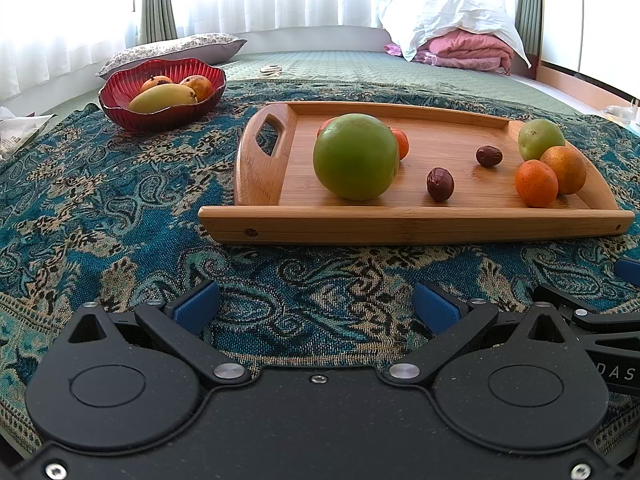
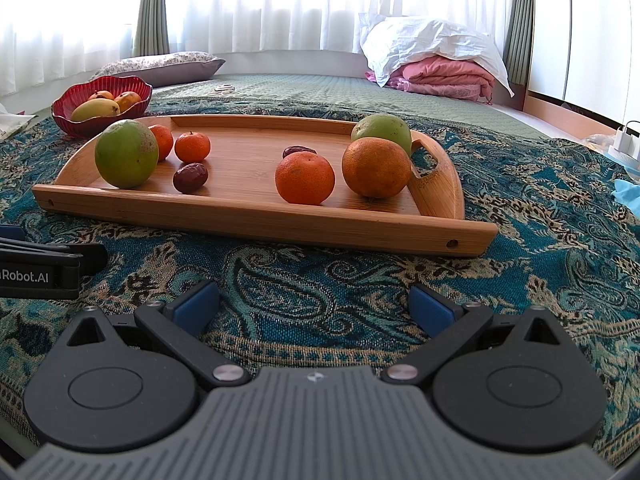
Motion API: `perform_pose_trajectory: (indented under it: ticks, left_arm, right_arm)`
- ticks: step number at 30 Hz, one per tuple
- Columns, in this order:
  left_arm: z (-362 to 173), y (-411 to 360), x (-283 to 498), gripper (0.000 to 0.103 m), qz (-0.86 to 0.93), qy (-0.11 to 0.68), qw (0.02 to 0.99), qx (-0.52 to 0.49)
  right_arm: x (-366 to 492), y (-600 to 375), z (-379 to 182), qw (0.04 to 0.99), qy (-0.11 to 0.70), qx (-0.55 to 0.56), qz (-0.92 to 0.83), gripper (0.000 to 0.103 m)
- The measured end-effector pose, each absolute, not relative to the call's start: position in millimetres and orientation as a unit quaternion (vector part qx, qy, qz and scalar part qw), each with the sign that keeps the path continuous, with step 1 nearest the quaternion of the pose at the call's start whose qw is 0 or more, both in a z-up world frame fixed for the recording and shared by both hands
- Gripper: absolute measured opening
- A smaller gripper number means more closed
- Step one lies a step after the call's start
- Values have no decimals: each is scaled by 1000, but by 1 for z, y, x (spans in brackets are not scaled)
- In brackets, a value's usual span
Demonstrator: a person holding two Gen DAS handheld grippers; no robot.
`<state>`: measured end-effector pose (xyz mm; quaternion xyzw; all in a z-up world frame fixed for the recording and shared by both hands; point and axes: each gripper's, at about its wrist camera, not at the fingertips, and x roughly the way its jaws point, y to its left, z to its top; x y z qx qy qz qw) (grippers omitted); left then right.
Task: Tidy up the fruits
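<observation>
A wooden tray (image 1: 416,226) (image 2: 280,224) lies on a patterned blue cloth and holds loose fruit: a big green fruit (image 1: 355,157) (image 2: 126,153), a smaller green one (image 1: 540,138) (image 2: 382,129), several oranges (image 1: 536,183) (image 2: 305,177) and two dark dates (image 1: 440,184) (image 2: 190,177). A red bowl (image 1: 160,114) (image 2: 76,124) at the back left holds mangoes (image 1: 164,98). My left gripper (image 1: 316,306) and right gripper (image 2: 314,306) are both open and empty, low over the cloth in front of the tray.
The bed beyond carries a floral pillow (image 1: 180,48), a pile of white and pink bedding (image 1: 460,40), and a white cable (image 1: 272,69). The right gripper's arm shows at the left view's right edge (image 1: 600,320). A white charger (image 2: 624,140) sits far right.
</observation>
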<state>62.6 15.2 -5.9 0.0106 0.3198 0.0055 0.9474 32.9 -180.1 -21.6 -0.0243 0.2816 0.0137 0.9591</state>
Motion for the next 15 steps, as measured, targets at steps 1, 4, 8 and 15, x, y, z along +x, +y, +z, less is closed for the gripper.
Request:
perform_pose_trajectory:
  ticks: [1,4,8,15]
  left_arm:
    - [-6,15,63,103,6,320,947,11]
    - [-6,15,62,103,6,320,947,11]
    - [-6,15,62,103,5,320,947,11]
    - [-5,15,63,103,5,319,948,11]
  right_arm:
    - [33,-180,-22,959,282,-24,14,103]
    - [33,-180,-22,959,282,-25,14,103]
    - [33,-180,-22,959,282,-24,14,103]
    - [33,-180,-21,959,282,-24,14,103]
